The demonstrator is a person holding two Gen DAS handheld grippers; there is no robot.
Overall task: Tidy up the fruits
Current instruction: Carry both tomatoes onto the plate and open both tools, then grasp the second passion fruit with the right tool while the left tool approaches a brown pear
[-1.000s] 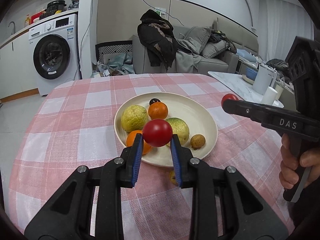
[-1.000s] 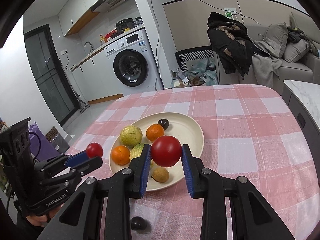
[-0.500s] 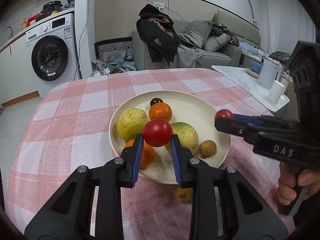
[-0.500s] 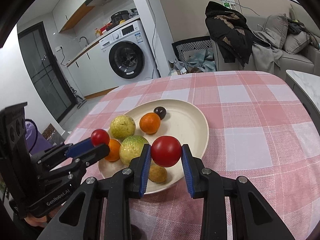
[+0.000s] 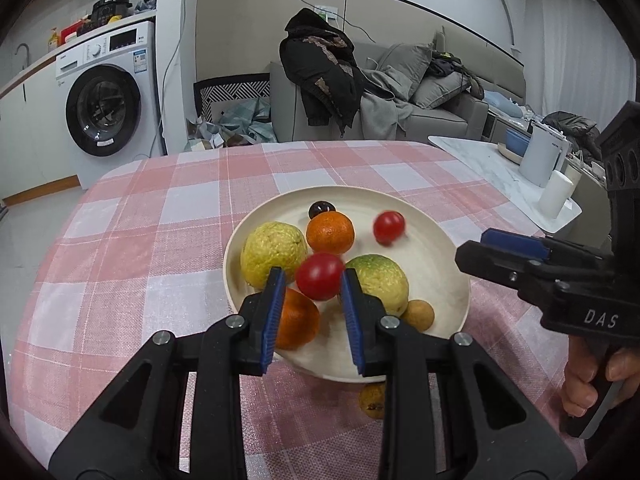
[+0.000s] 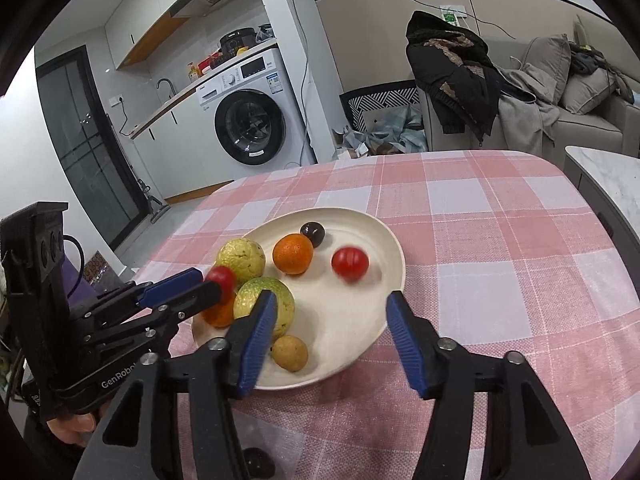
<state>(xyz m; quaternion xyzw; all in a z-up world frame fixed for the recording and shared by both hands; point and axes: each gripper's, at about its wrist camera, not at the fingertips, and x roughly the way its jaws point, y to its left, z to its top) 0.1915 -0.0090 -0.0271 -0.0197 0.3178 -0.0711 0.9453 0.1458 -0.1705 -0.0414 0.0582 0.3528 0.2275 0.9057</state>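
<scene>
A cream plate [image 5: 436, 264] [image 6: 384, 240] on the pink checked cloth holds two yellow-green fruits [image 5: 273, 254], two oranges [image 5: 330, 233], a dark plum [image 5: 320, 209] and a small brown fruit [image 5: 418, 314]. My left gripper [image 5: 312, 304] [image 6: 216, 284] is shut on a red tomato [image 5: 320, 276] above the plate's near side. My right gripper [image 6: 328, 334] [image 5: 484, 250] is open and empty over the plate's right rim. A second red tomato [image 5: 389, 227] [image 6: 350, 263], blurred, is on the plate's bare part.
A small brown fruit [image 5: 372, 400] lies on the cloth just in front of the plate. A dark plum [image 6: 258, 462] lies on the cloth near my right gripper's base. A marble side table [image 5: 500, 176] with a white kettle stands to the right.
My right gripper has opened and let go of its tomato, which now lies blurred on the plate. My left gripper has moved further over the plate, still holding its tomato.
</scene>
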